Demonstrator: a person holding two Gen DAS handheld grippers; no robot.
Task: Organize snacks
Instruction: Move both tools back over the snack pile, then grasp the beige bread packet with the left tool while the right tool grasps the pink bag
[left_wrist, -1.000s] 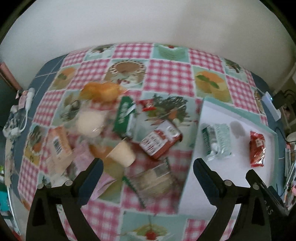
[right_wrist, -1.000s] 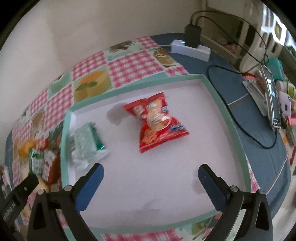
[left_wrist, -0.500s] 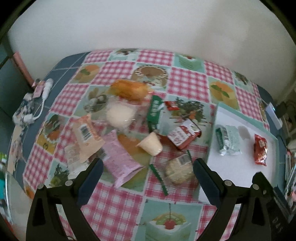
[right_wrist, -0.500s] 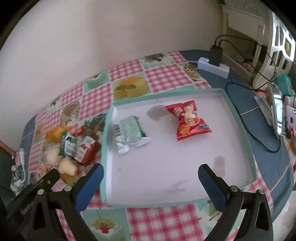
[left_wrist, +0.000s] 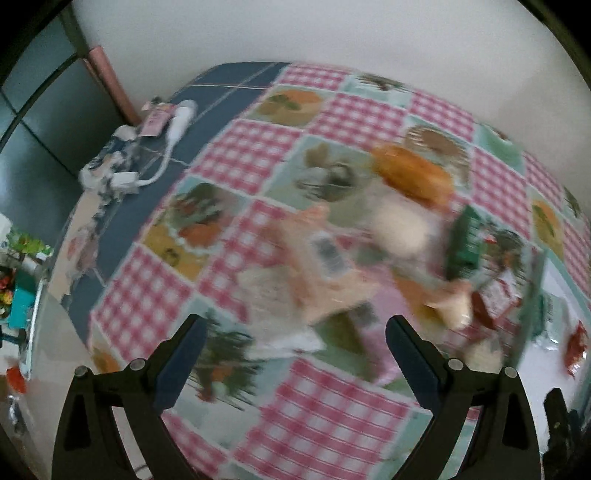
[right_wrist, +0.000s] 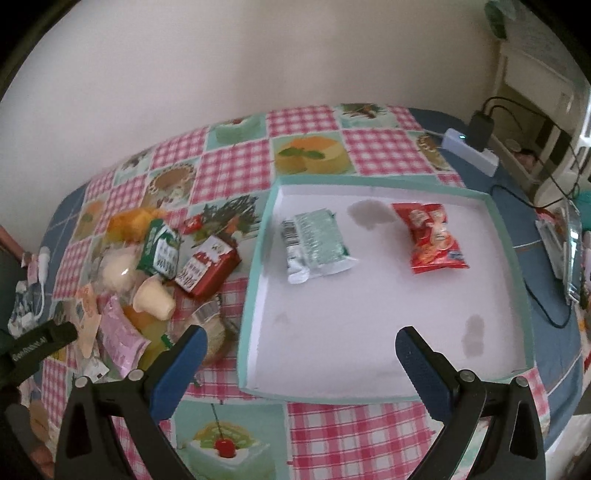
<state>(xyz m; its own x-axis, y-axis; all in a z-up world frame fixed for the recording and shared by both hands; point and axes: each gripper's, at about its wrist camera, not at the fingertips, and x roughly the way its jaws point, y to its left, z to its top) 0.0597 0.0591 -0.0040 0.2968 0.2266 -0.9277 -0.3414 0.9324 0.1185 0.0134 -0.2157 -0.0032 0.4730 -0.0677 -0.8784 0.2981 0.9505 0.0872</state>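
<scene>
Both claws, left and right, hung wide open and empty above the desk, where a snack pile lay left of the tray holding a green packet and a red packet.

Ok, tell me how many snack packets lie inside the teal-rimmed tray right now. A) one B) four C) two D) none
C: the right wrist view shows just the pale green packet and the red packet on the tray; the other snacks sit piled on the tablecloth beside it.
</scene>
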